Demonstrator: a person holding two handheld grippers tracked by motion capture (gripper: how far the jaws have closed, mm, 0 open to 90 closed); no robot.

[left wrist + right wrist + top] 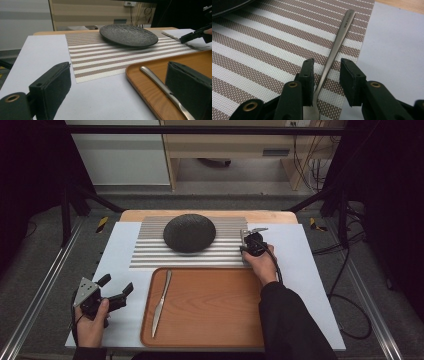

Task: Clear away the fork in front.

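One dark textured plate (189,233) sits on one striped placemat (150,251) toward the far edge of the counter (310,270). One wooden tray (210,307) lies at the near edge, just in front of the placemat, and holds one table knife (161,303) along its left side. One fork (333,53) lies on the placemat's right end, beside the plate. The right claw (327,75) is set over the fork's handle with its jaws apart, one on each side of it. The left claw (116,290) rests near the counter's near-left corner, jaws wide apart and holding nothing.
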